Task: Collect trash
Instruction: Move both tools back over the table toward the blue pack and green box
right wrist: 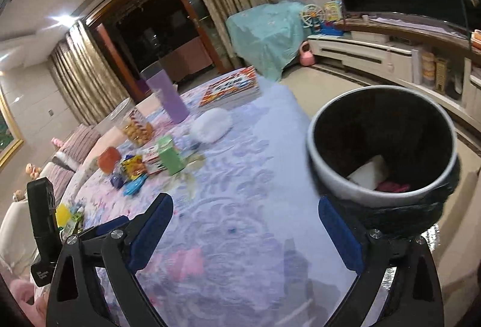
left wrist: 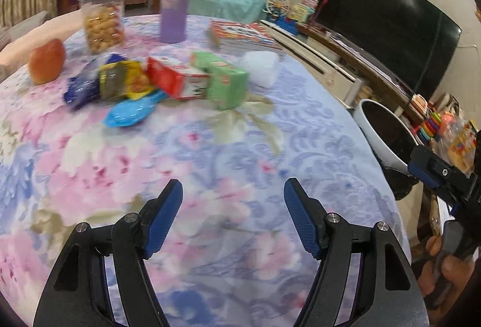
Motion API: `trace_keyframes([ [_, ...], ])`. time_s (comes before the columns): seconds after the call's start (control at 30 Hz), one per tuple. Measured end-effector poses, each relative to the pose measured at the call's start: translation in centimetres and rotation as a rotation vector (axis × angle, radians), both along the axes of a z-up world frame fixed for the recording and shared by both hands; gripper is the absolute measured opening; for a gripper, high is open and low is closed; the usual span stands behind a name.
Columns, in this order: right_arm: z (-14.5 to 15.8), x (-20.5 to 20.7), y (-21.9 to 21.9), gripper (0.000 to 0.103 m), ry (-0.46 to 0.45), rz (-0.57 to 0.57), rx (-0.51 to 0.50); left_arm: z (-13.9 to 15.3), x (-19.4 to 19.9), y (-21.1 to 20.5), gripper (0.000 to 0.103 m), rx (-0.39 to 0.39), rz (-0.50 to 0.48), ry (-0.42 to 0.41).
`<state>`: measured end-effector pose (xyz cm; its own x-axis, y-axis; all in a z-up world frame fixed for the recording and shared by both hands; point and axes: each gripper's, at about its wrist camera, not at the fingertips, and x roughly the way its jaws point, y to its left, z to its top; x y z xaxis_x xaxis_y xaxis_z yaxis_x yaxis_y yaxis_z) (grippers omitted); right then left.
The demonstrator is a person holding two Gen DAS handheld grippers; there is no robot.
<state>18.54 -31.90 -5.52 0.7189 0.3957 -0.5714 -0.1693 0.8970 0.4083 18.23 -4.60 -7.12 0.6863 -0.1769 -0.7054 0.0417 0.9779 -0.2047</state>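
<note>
Holding a gripper in each hand, I have both over the round table with the floral cloth. My left gripper has its blue pads spread well apart with nothing between them, only the cloth below. My right gripper stands wider still, its jaws also empty, one finger over the table edge and the other in front of the trash bin.

The trash sits in a loose heap on the far side of the table: a green carton touching a red and white carton, a yellow wrapper beside that, a dark blue wrapper to its left, and a light blue wrapper lying nearest me. A crumpled white tissue rests just right of the green carton.

Behind the heap stand a clear jar of snacks and a purple tumbler, with an apple at the left and a stack of books at the right.

The bin stands just off the table's right edge, black-lined, with a white piece and something pink already at its bottom.
</note>
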Motion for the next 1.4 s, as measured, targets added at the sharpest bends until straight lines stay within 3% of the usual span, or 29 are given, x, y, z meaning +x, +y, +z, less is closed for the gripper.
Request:
trace_keyframes([
  [0.73,-2.5,2.1,10.1,0.098,0.053,0.178,0.005,-1.6,-1.7,8.1,0.072,-0.008,0.162,0.034],
  [1.23,-2.7,5.7,12.4,0.097,0.049,0.241,-0.045,-2.1,2.6,9.9,0.072,0.011,0.097,0.082],
  [1.4,-2.8,7.7,13.5,0.086,0.041,0.254,-0.075,-2.0,5.6,10.8,0.072,0.005,0.077,0.099],
])
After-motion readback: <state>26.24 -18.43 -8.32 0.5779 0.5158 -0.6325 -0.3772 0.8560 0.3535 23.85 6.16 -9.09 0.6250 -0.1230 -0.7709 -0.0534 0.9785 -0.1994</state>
